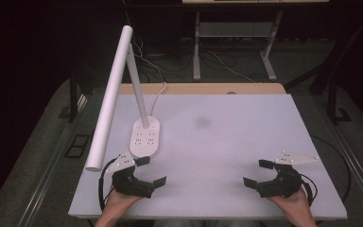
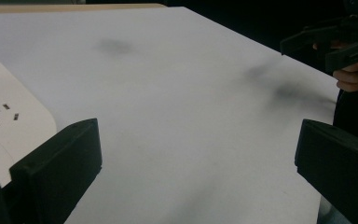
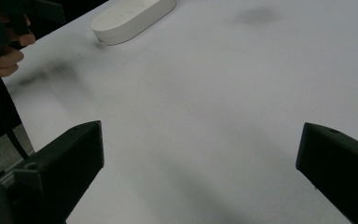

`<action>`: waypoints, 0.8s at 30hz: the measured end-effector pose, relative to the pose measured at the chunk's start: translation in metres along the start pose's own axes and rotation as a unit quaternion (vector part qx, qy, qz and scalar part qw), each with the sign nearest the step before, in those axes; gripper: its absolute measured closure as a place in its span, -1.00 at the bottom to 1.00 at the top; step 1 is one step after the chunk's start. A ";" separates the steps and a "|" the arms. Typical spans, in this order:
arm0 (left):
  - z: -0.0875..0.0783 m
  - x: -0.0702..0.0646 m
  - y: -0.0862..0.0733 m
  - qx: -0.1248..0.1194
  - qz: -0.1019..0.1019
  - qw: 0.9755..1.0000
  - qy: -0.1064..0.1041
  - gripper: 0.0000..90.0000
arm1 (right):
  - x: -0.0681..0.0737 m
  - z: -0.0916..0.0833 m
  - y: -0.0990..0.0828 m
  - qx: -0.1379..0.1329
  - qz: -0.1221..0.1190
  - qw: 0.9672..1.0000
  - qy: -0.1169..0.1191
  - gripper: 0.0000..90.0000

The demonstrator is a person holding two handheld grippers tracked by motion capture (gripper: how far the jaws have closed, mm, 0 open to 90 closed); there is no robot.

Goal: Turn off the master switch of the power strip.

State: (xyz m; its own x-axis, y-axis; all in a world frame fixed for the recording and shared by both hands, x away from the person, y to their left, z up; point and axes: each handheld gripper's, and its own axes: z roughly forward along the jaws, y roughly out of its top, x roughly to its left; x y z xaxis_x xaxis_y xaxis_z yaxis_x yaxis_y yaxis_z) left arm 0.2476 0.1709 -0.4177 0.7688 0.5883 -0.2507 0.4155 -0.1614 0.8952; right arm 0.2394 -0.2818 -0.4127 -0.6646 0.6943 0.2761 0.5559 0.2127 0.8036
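My left gripper point(image 1: 150, 171) and right gripper point(image 1: 259, 173) (jaws released wide, nothing between) above the pale flat surface point(image 1: 227, 137), white oval lamp base point(image 1: 145, 137) beside the left.

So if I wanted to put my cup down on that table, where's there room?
Nearly anywhere: the white table is bare from the lamp base across to its right edge, and between the left claw and right claw. Only the left side is crowded, by the lamp.

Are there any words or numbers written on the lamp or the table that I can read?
None can be read.
The lamp base has socket slots, no words or numbers.
The lamp bar is plain white.
The table has a grey smudge, not writing.
The left gripper and right gripper show no labels.
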 end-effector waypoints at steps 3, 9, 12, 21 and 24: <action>0.002 0.001 0.000 0.008 0.000 1.000 -0.005 -1.00 | 0.000 0.001 -0.001 0.006 0.001 1.000 0.000 -1.00; 0.005 0.000 0.001 0.018 0.003 1.000 -0.006 -1.00 | 0.002 0.001 -0.002 0.012 -0.003 1.000 -0.002 -1.00; 0.005 -0.001 0.002 0.023 0.002 1.000 -0.004 -1.00 | 0.002 0.001 -0.002 0.012 -0.003 1.000 -0.001 -1.00; 0.004 -0.001 0.008 0.034 0.001 0.999 -0.018 -1.00 | 0.000 -0.001 -0.003 0.010 0.001 1.000 -0.003 -1.00; 0.005 -0.001 0.010 0.044 0.000 0.999 -0.021 -1.00 | -0.001 -0.001 -0.003 0.011 0.001 1.000 -0.004 -1.00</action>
State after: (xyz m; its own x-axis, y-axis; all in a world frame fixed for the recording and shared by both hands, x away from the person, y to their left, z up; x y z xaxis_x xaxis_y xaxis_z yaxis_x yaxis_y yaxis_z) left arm 0.2532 0.1646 -0.4099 0.7876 0.5545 -0.2687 0.4556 -0.2305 0.8598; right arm 0.2378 -0.2837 -0.4147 -0.6597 0.7004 0.2725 0.5674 0.2264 0.7917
